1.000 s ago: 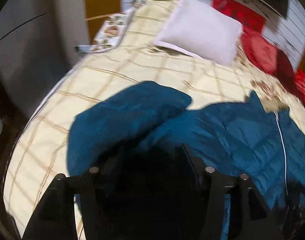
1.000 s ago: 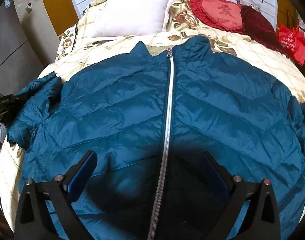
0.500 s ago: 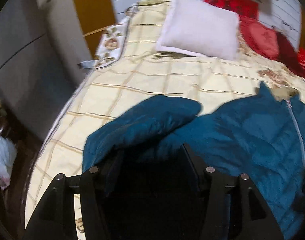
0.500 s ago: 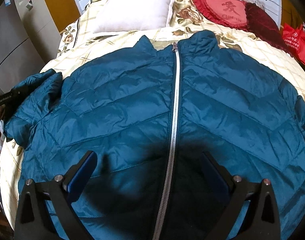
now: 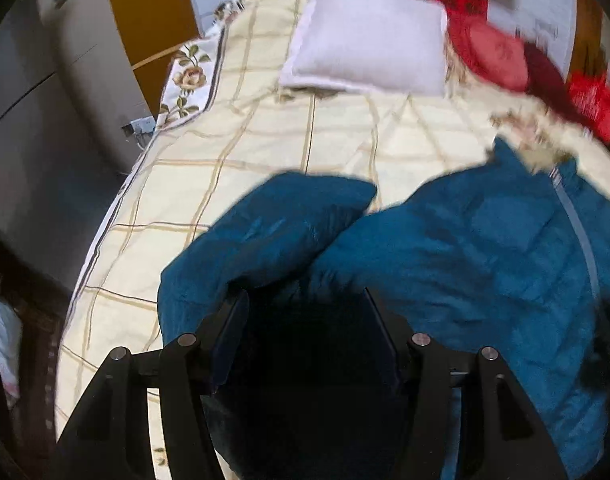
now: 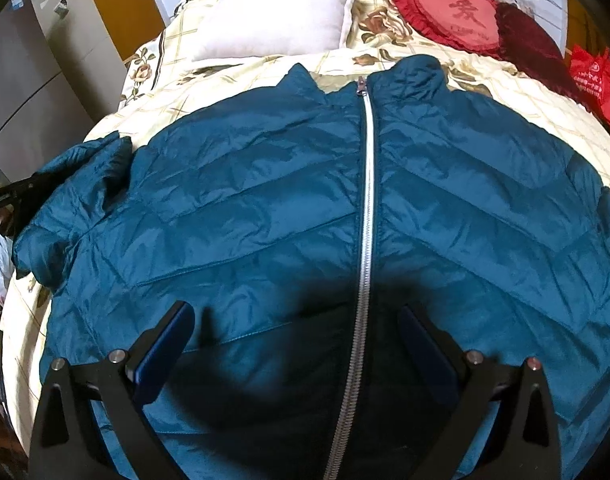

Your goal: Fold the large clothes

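**Left sleeve lies bunched off the jacket's left edge, nearest the left gripper**

Teal quilted down jacket (image 6: 265,208) lies front-up on the cream checked bedspread (image 5: 241,148), collar toward the white pillow (image 6: 281,12), hem toward the camera. Silver zipper (image 6: 367,200) is closed and runs straight up the middle; that is the garment's long axis, pointing away from both tools.

Right gripper (image 6: 297,344) hovers low over the lower front panel, jaws spread wide, one on each side of the zipper, nothing between them. Its shadow falls on the fabric beneath.

Left gripper (image 5: 305,320) sits at the jacket's left edge, jaws moderately apart. Dark teal fabric fills the space between them, but that area is in deep shadow; cannot tell whether the pads are pinching cloth or only hovering above it.

Crumpled left sleeve (image 5: 265,232) lies doubled over just ahead of the left gripper, angled outward from the body, cuff end toward the pillow. In the right wrist view the same sleeve sits at far left, well apart from the right gripper.

Judgement: no fold made on the body yet. The sleeve likely goes first, carried inward across the chest toward the zipper, and the left gripper is plainly the nearer tool. Puffy, slippery shell may slide off a shallow pinch.
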Motion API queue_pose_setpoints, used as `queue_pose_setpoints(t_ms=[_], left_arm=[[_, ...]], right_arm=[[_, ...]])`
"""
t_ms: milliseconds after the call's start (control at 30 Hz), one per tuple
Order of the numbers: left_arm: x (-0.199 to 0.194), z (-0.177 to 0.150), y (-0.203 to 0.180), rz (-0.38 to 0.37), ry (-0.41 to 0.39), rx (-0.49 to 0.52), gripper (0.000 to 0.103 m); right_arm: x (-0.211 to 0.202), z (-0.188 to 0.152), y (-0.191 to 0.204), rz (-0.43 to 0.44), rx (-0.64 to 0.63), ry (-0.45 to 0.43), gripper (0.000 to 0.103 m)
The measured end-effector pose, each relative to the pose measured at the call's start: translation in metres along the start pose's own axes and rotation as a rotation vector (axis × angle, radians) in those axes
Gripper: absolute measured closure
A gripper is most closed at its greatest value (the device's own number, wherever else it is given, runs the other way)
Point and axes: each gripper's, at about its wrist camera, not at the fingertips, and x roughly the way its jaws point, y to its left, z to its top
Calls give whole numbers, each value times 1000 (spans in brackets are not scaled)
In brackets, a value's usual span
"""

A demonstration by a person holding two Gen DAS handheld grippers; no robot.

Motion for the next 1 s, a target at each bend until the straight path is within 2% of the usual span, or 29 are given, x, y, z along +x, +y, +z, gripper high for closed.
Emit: queue_pose_setpoints(t_ms=[67, 167, 300, 433, 500, 600, 767, 900, 967, 1000], left_arm=[[9, -1, -4, 23, 18, 20, 16], [13, -2, -2, 19, 15, -2, 16], [-18, -7, 0, -86, -71, 2, 16], [-33, -4, 3, -68, -99, 34, 16], [-33, -2, 4, -70, -89, 45, 16], [-24, -2, 1, -19, -69, 90, 16], [12, -2, -3, 6, 27, 122, 16], [31, 4, 5, 32, 61, 65, 16], [44, 5, 11, 62, 106, 31, 16], [47, 5, 11, 71, 114, 25, 19]], right_arm=[[1, 0, 0, -2, -1, -1, 0], [1, -1, 0, 0, -2, -1, 0], [3, 0, 0, 2, -10, -2, 0], [5, 0, 1, -2, -7, -8, 0], [5, -1, 2, 1, 0, -12, 0], [5, -1, 2, 4, -1, -12, 0], [5, -1, 2, 3, -2, -13, 0], [6, -1, 5, -4, -8, -19, 0], [6, -1, 5, -4, -5, -23, 0], [6, -1, 5, -1, -1, -24, 0]])
